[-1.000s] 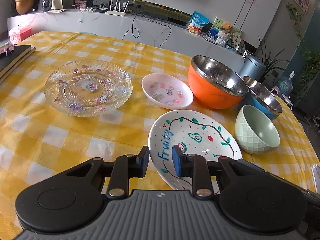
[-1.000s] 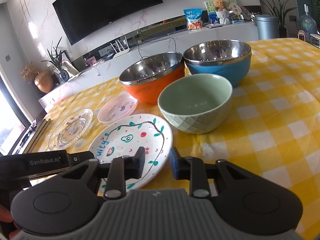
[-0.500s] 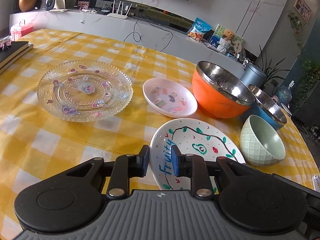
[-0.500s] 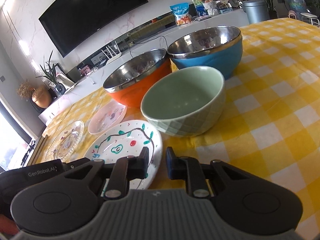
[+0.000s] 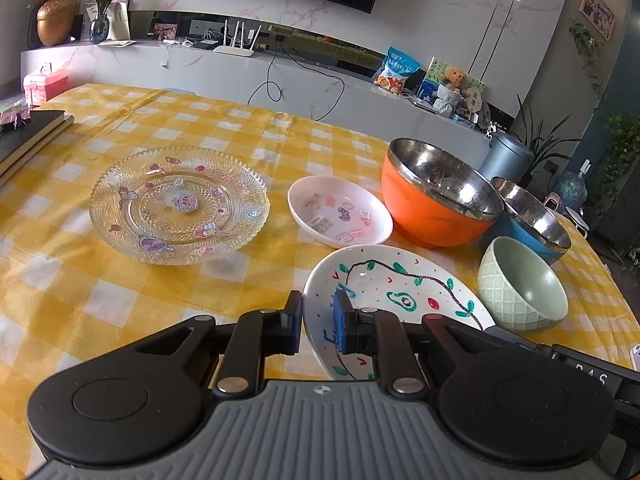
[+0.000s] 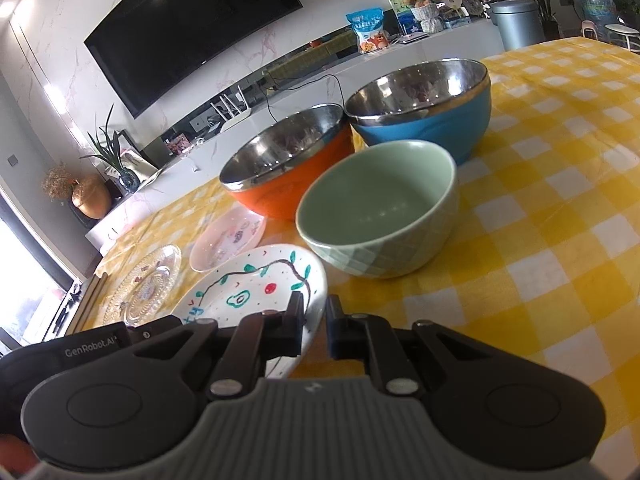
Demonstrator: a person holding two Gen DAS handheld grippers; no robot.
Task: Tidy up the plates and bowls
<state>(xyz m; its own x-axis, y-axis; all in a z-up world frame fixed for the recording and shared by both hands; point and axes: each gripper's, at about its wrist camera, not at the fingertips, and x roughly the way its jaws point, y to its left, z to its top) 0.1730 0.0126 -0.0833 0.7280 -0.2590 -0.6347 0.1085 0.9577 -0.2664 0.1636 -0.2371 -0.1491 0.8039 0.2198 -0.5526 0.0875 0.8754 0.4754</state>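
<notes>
The white painted "Fruity" plate (image 5: 400, 292) lies on the yellow checked table, and both grippers straddle its rim. My left gripper (image 5: 318, 326) has its jaws either side of the plate's left rim, close to it. My right gripper (image 6: 314, 326) has its jaws either side of the plate's right rim (image 6: 316, 300). The plate looks slightly tilted. A green bowl (image 5: 524, 286) (image 6: 380, 208), an orange steel bowl (image 5: 436, 196) (image 6: 288, 172) and a blue steel bowl (image 5: 532, 220) (image 6: 424, 104) stand beyond it. A small pink dish (image 5: 340, 212) (image 6: 228, 240) and a clear glass plate (image 5: 180, 204) (image 6: 148, 284) lie to the left.
Dark books (image 5: 28, 136) lie at the table's left edge, with a pink box (image 5: 44, 84) behind them. A counter with a router, snack bags and a teddy runs behind the table. A grey bin (image 5: 506, 160) stands past the far right corner.
Both grippers have moved in onto the painted plate's rim and narrowed around it. The right gripper has dropped lower and nearer to the green bowl.
</notes>
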